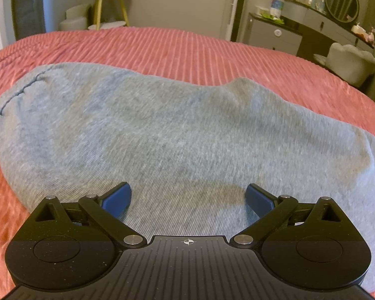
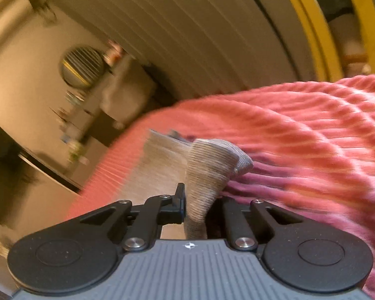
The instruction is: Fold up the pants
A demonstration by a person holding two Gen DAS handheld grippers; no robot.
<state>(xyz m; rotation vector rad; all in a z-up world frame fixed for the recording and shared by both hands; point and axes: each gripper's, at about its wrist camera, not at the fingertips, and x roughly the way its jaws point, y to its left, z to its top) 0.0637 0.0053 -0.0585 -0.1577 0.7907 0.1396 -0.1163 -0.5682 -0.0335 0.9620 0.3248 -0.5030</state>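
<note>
Grey pants [image 1: 142, 130] spread on red bedspread [image 1: 187, 47]. Left gripper [image 1: 188, 196] wide apart, low over the cloth, holding nothing. Right gripper [image 2: 196, 200] pinched on a ribbed cuff [image 2: 207, 175], lifted off the bed. Likely risks: cuff slipping from a thin bite; unpinned cloth dragging and bunching, skewing the fold.

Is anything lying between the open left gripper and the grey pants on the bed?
Nothing visible does. The left gripper hangs open directly over the grey pants, only bare fabric between its fingers. The pants lie on the pink bedspread; the right gripper is shut on a fold.
</note>
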